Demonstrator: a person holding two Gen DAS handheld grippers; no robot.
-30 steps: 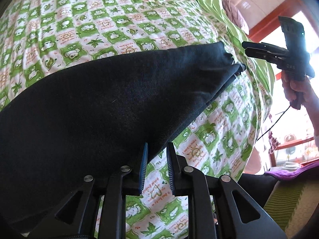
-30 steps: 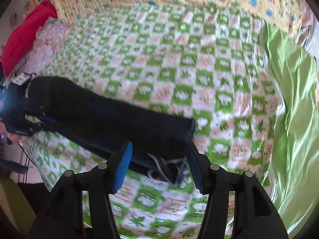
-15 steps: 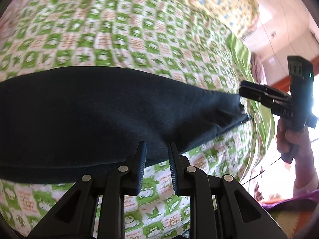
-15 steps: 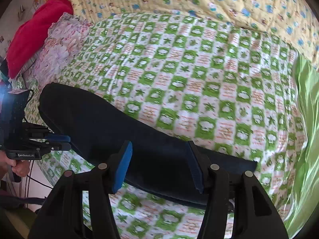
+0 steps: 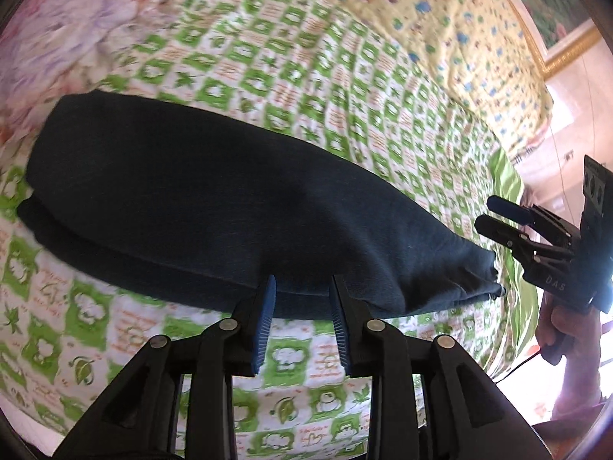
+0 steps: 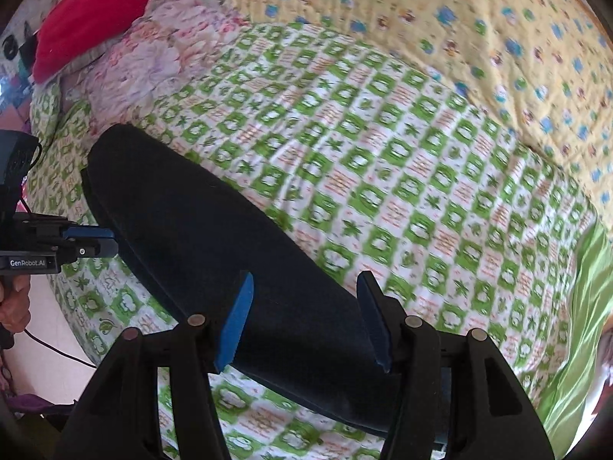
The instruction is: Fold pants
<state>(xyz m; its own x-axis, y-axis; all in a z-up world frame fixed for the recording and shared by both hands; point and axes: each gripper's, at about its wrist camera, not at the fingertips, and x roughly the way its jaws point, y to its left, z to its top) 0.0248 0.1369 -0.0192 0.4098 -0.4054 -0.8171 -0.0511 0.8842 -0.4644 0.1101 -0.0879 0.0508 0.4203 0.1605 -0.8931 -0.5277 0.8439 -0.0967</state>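
The dark pants (image 5: 230, 214) lie flat on the green-checked bed sheet (image 5: 345, 88), already doubled lengthwise, one leg stacked on the other — a long narrow band. In the left wrist view the band runs from a rounded end at far left to a gathered end with loose threads at the right. The next fold, as I judge it, is end to end. To do it well, each tool should bite both layers at once near a corner of the same end, lift only enough to clear the sheet, and carry that end across in one even sweep so the edges land square (a grip on the top layer alone would peel the legs apart).

The left gripper (image 5: 302, 314) has its jaws parted with nothing between them, hovering at the near long edge of the pants, about midway along. The right gripper (image 6: 306, 318) is likewise released, jaws spread wider, poised over the near end of the band in its own view; cloth shows between the fingers, but whether they touch it I cannot tell. Seen from the left camera, that right tool (image 5: 498, 214) sits just beside the gathered end, apart from it. A floral pillow (image 6: 164, 42) lies beyond the far end.
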